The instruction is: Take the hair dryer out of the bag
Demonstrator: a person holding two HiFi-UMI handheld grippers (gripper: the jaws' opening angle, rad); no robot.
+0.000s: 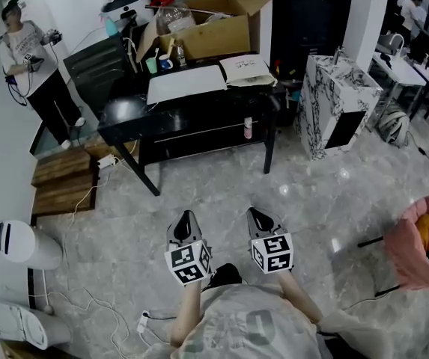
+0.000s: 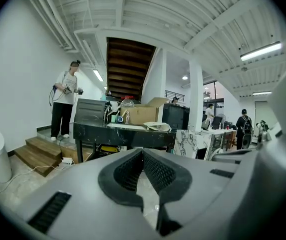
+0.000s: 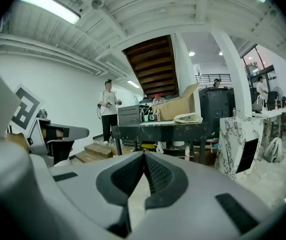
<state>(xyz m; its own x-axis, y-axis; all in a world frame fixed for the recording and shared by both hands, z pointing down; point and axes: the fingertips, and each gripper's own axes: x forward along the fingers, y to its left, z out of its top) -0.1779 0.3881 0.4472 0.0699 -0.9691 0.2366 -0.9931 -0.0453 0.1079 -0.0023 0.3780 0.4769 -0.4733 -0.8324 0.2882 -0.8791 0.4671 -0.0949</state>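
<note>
— Well ahead of the left tongs and the right tongs, what is lying on the black tabletop?

— A cream bag with dark print is lying flat near the tabletop's right end, just in front of a cardboard box. The hair dryer is not showing in any view; it is presumably sitting inside that bag.

— What are the tongs doing?

— Both pairs are hanging side by side over the floor, pointing slightly downward toward the tabletop. Each pair is pressing together on nothing.

— Which step is under way?

— The approach is only beginning. The bag is lying well apart from both pairs, untouched.

— What is the next move calling for?

— Probably closing in on the tabletop and spreading one pair to pin or lift the bag's mouth. The other pair would be staying free for reaching inside. Which way the opening is facing cannot be told from here.
</note>
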